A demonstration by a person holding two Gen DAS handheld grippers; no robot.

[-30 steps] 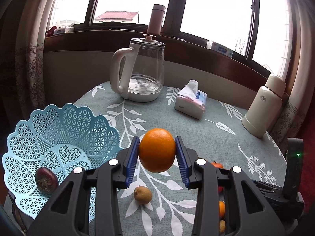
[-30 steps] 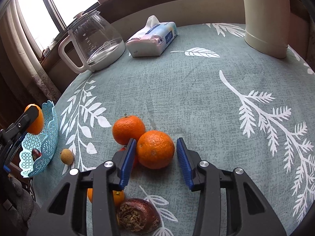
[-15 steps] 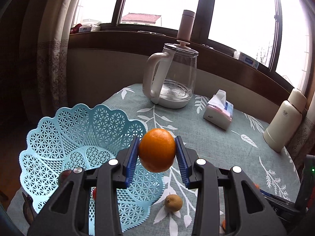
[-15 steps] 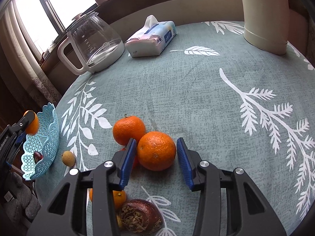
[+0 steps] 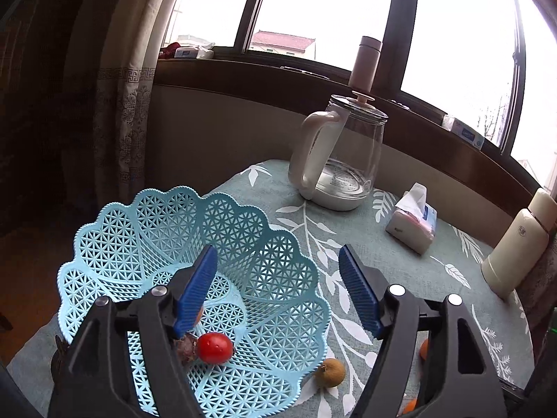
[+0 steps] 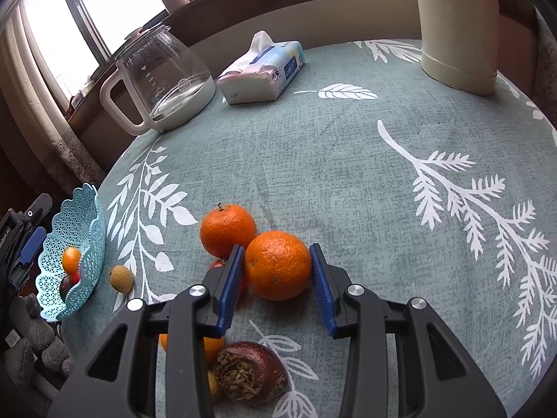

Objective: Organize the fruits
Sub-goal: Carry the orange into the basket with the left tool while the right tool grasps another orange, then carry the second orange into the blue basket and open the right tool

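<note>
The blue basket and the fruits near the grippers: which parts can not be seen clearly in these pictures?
- Left wrist view: the left gripper finger covers most of the orange fruit in the blue basket.
- Right wrist view: the right gripper hides most of the small red fruit; whether its pads touch the large orange is unclear.

leaf-print table [image 6: 348, 160], basket [image 5: 278, 261], kettle [image 6: 163, 80], tissues [image 6: 264, 73], oranges [image 6: 276, 264]

1. In the blue basket [image 5: 264, 254], the left gripper's finger [image 5: 195, 289] covers most of an orange fruit [image 5: 199, 314] and part of a dark fruit [image 5: 186, 345].
2. Right of the basket, two orange fruits [image 5: 424, 348] are mostly hidden behind the gripper's frame.
3. In the right wrist view, a small red fruit [image 6: 217, 264] beside the large orange [image 6: 277, 264] is partly hidden; its kind is unclear.
</note>
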